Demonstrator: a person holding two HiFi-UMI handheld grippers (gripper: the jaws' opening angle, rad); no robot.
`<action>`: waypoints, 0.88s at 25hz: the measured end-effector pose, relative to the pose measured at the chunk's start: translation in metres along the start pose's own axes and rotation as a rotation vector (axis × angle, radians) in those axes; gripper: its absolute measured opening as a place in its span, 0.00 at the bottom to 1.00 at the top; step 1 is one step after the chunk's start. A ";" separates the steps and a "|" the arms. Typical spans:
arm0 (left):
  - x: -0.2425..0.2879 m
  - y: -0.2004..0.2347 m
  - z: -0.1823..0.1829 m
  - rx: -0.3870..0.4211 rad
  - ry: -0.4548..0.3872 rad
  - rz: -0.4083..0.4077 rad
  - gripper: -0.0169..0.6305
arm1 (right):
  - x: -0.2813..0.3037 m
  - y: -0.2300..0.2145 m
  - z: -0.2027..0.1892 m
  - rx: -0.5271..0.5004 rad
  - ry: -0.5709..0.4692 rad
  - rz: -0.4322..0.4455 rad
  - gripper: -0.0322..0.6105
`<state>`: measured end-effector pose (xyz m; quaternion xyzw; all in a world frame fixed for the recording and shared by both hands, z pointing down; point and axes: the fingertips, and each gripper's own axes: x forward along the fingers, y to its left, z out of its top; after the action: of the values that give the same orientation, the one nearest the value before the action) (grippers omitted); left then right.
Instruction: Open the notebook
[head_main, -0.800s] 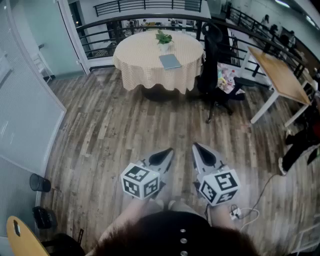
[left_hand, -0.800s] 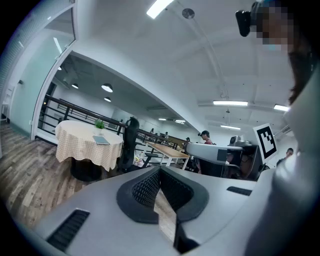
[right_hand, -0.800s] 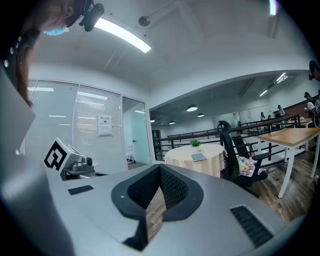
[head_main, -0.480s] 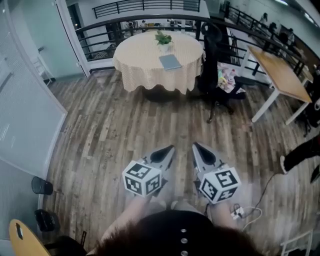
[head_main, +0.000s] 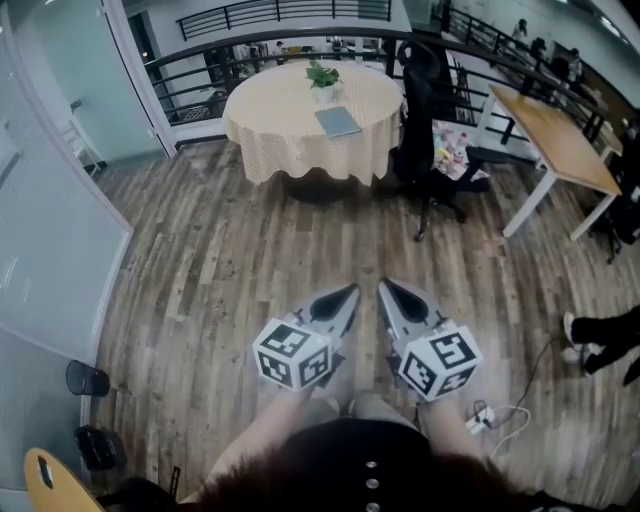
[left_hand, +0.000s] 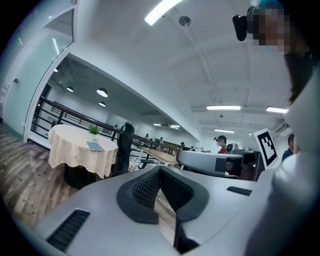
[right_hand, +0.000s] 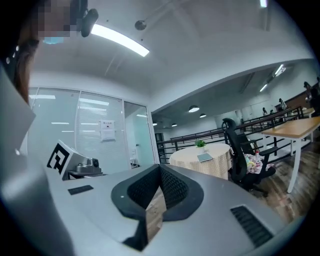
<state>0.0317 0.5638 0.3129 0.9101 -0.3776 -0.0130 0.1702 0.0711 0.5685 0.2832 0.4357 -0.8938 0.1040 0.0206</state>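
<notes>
Item: notebook (head_main: 338, 122), closed, lay flat on round table (head_main: 270, 135) nr potted plant (head_main: 322, 74), well apart from tools. Left gripper (head_main: 349, 291), right gripper (head_main: 384, 286): jaws clenched, empty, side by side. Change vs prior frames: negligible, table no nearer. Approach judged still pending.

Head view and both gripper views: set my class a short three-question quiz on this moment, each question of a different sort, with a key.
1. True or false: the notebook lies closed on the round table.
2. What stands right of that table in the head view? A) black office chair B) sofa C) fridge
3. Fill in: the jaws of the left gripper and the right gripper are ____, with nothing between them.
Key: 1 true; 2 A; 3 shut.
</notes>
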 end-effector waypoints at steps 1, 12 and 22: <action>-0.001 0.002 -0.001 0.006 0.005 -0.002 0.04 | 0.002 0.000 -0.002 -0.012 0.005 -0.011 0.07; -0.011 0.021 -0.021 -0.018 0.053 -0.026 0.04 | 0.016 -0.001 -0.031 -0.017 0.058 -0.099 0.07; 0.014 0.068 0.001 -0.029 0.039 -0.027 0.04 | 0.073 -0.015 -0.023 -0.007 0.029 -0.076 0.07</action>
<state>-0.0043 0.5093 0.3355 0.9126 -0.3617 -0.0029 0.1904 0.0362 0.5075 0.3177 0.4677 -0.8766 0.1064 0.0389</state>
